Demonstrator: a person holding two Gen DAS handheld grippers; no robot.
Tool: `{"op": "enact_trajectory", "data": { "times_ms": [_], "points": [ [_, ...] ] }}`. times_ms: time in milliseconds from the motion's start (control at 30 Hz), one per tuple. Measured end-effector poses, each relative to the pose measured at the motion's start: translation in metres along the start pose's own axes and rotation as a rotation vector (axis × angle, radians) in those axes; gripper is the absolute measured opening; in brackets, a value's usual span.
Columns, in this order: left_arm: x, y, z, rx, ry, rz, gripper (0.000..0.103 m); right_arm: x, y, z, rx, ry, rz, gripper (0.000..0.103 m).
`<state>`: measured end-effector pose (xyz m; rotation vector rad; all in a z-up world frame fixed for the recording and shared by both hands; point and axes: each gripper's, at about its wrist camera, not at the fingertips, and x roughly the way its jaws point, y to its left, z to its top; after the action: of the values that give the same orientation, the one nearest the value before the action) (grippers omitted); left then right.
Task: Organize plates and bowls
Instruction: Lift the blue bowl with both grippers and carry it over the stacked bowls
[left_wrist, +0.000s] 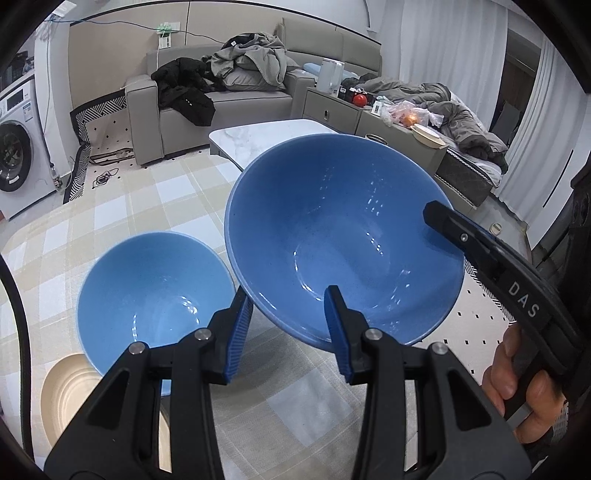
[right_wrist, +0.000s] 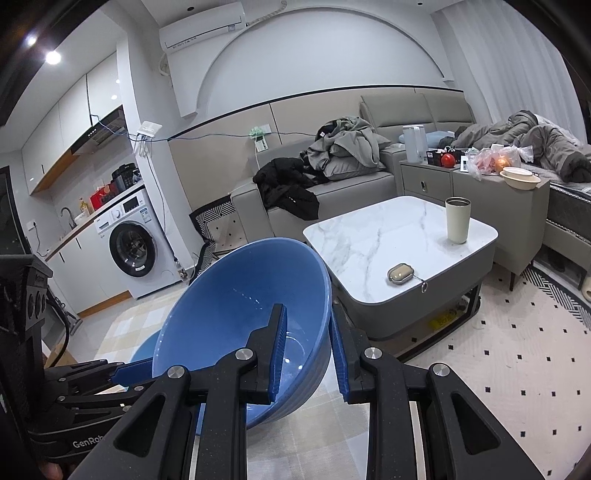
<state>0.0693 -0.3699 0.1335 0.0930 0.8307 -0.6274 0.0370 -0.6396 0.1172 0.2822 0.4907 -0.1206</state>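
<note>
A large blue bowl (left_wrist: 332, 221) (right_wrist: 240, 295) hangs tilted above the checked tablecloth (left_wrist: 129, 206), held from two sides. My left gripper (left_wrist: 287, 291) (right_wrist: 125, 369) straddles its near rim, with one pad inside the bowl and the other against the outer wall. My right gripper (right_wrist: 306, 308) (left_wrist: 439, 218) is shut on the opposite rim, one finger inside and one outside. A smaller blue bowl (left_wrist: 147, 291) (right_wrist: 142, 350) stands upright on the cloth to the left, below the lifted one. A cream dish (left_wrist: 70, 387) lies in front of it, partly hidden by my left gripper.
A person's hand (left_wrist: 517, 387) grips the right tool's handle. Beyond the table stands a low marble coffee table (right_wrist: 388, 236) with a cream cup (right_wrist: 458, 219) and a small case (right_wrist: 400, 275). A sofa piled with clothes (right_wrist: 332, 155) and a washing machine (right_wrist: 133, 251) are farther back.
</note>
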Motion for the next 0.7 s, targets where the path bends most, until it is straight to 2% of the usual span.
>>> {"op": "enact_trajectory", "data": {
  "times_ms": [267,700],
  "points": [
    [-0.021,0.011,0.004,-0.007,-0.029,0.023,0.037,0.001,0.011,0.0,-0.009,-0.004,0.034,0.024],
    [-0.041,0.049,0.005,-0.061,-0.051,0.05,0.037,0.013,0.04,-0.008,-0.035,0.009,0.077,0.025]
  ]
}}
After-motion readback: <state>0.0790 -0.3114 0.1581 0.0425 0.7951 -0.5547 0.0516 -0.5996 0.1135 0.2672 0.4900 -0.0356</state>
